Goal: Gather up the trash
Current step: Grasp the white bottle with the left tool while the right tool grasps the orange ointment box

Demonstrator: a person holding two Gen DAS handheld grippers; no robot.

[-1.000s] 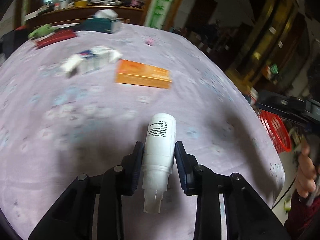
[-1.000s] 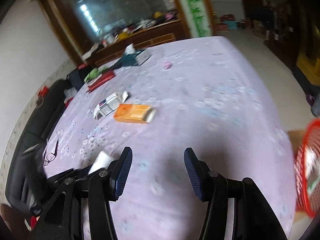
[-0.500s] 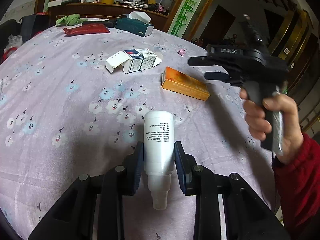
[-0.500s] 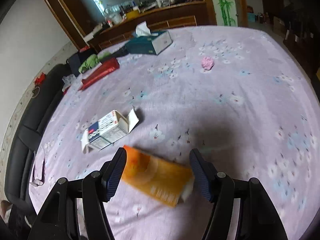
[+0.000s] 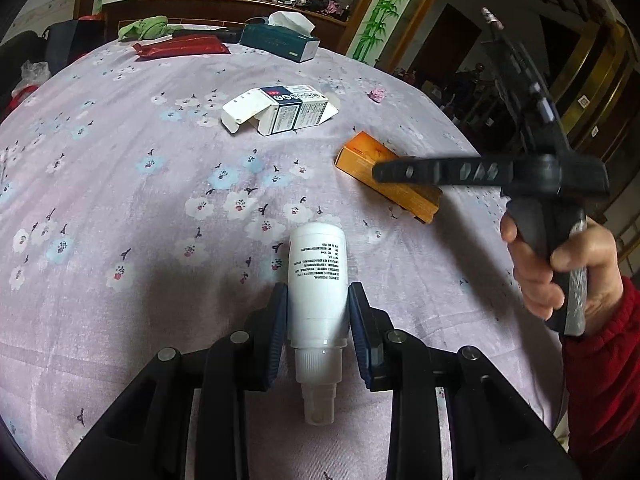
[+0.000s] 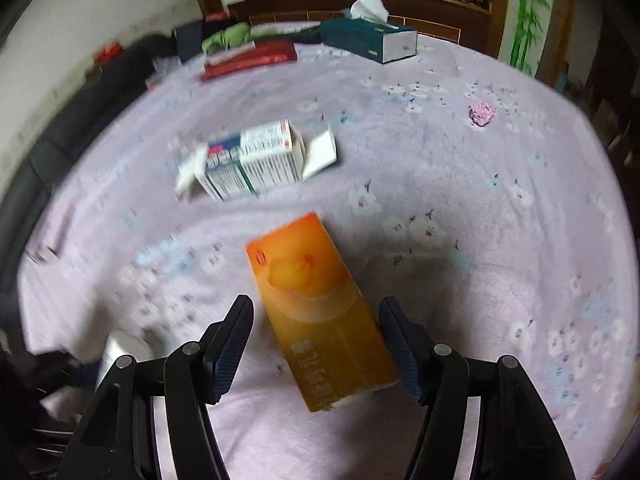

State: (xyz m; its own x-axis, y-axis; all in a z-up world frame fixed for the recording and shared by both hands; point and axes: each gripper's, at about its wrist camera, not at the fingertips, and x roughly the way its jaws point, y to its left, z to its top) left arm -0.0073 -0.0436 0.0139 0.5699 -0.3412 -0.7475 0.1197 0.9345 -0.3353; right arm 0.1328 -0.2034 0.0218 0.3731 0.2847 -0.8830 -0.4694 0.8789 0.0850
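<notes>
My left gripper is shut on a white spray bottle, nozzle toward the camera, held just above the lilac flowered tablecloth. An orange box lies flat on the cloth between the open fingers of my right gripper; the pads stand apart from its sides. In the left wrist view the right gripper hovers over the orange box, held by a hand in a red sleeve. An open white carton and a pink paper wad lie farther back.
A teal tissue box, a red packet and a green cloth sit at the table's far edge, before a wooden sideboard. A dark sofa runs along the left. The table ends close on the right.
My right gripper swung from the table's right side, near a red basket, to straddle the orange box. The left gripper kept hold of the bottle and turned leftward.
</notes>
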